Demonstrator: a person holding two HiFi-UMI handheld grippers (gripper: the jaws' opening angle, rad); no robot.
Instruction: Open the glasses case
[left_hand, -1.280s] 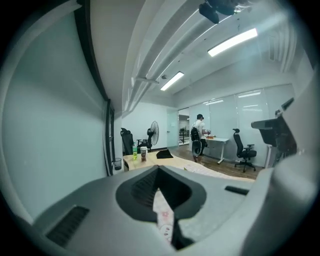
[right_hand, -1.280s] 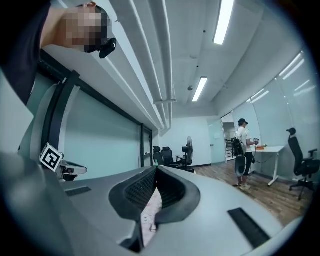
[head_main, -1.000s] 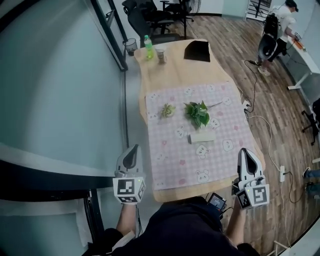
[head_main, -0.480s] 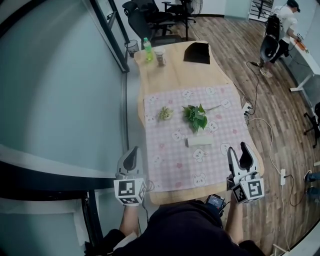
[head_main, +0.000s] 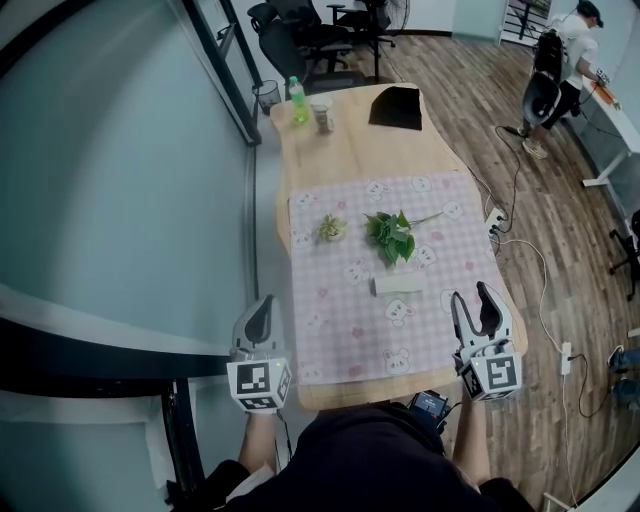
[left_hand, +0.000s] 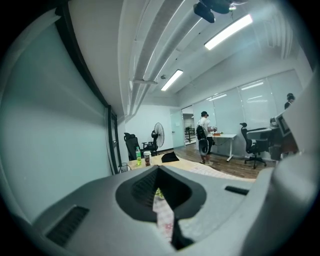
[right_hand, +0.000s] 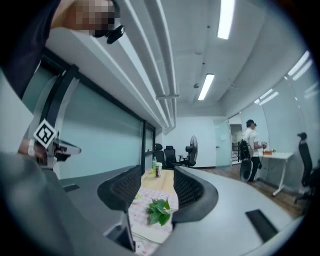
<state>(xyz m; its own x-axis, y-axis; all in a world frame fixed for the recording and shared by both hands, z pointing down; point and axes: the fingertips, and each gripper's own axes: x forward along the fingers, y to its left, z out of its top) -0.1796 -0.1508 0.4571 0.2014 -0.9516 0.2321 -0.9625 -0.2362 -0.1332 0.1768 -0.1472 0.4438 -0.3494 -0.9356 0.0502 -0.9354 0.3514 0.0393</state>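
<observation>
The glasses case (head_main: 400, 285), a pale oblong box, lies shut on the pink checked cloth (head_main: 340, 320) near the middle of the table, just in front of a leafy green sprig (head_main: 392, 233). My right gripper (head_main: 478, 305) hovers over the table's front right corner, to the right of the case and nearer than it. It is open, with nothing between its fingers. In the right gripper view its jaws (right_hand: 156, 172) frame the sprig (right_hand: 159, 210). My left gripper (head_main: 260, 318) is shut and off the table's left edge; in the left gripper view (left_hand: 160, 172) only a sliver of cloth shows.
A small potted plant (head_main: 331, 227) sits left of the sprig. At the far end of the wooden table (head_main: 350, 150) stand a green bottle (head_main: 295, 100), a cup (head_main: 321, 113) and a black item (head_main: 396, 105). A glass wall runs along the left. Office chairs, floor cables and a person (head_main: 560, 50) are beyond.
My right gripper went from shut to open and shifted left, inward over the table's front corner. The left gripper has hardly moved.
</observation>
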